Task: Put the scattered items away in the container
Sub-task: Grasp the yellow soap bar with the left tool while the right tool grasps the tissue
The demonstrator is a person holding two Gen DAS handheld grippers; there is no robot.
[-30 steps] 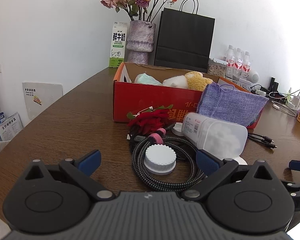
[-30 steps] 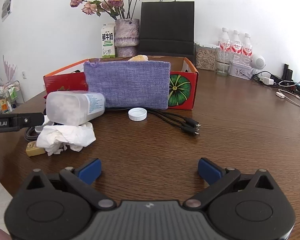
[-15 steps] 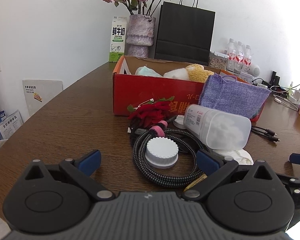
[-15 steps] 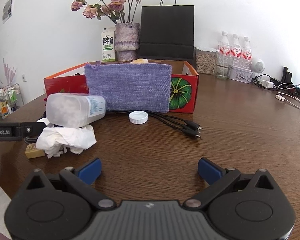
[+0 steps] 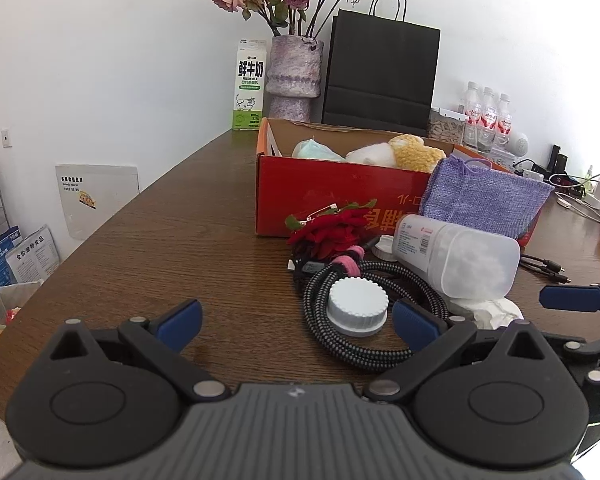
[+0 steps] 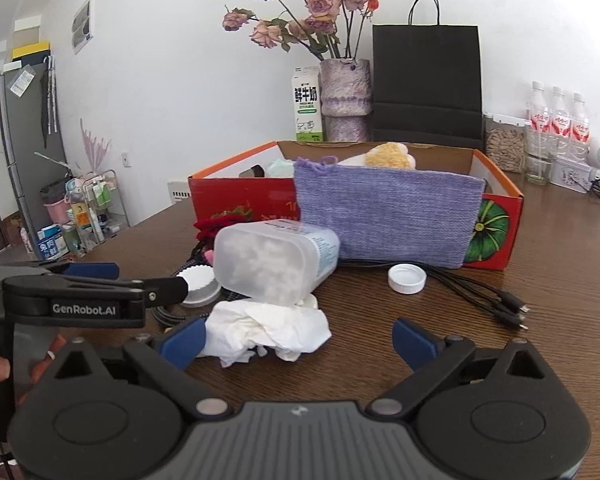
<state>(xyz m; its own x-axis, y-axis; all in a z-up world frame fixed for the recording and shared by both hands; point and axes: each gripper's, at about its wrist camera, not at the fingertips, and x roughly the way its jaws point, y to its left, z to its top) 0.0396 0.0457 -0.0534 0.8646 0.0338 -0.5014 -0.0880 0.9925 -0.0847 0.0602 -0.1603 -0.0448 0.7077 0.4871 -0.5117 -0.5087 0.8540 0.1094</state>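
The left tongs (image 5: 296, 322) are spread wide and grasp nothing; their blue pads sit low over the bench (image 5: 160, 248), one on bare wood, the other at the edge of the coiled cable (image 5: 364, 344). The big cap (image 5: 357, 306) lies inside that coil, just ahead of the gap and off to its right, so the tongs look lined up to close on the cap or the cable, whichever comes first. They would need to shift right to centre it.

The right tongs (image 6: 298, 342) are also released and empty. Their left pad is touching or just beside the tissue (image 6: 268, 330), which is crumpled loosely and half tucked under the jar (image 6: 276, 262). That looks like the right side's next pick: soft, light, nearest to hand. Taking it may nudge the jar, which lies on its side and could roll.

Further out, the small cap (image 6: 407, 278) lies alone on the wood near the plug ends of the black leads (image 6: 500, 304), which run back under the pouch (image 6: 388, 216). The pouch leans against the front wall of the box (image 6: 496, 232), not yet inside. The red flower (image 5: 332, 234) rests at the foot of the box, touching the cable's pink tie.

The box, the container here, is open-topped and already holds a yellow plush, something white and a pale green bundle, so the tidying seems partly done, with the front cluster left. Behind it stand a vase, a milk carton and a black bag, which look like fixtures, not clutter.
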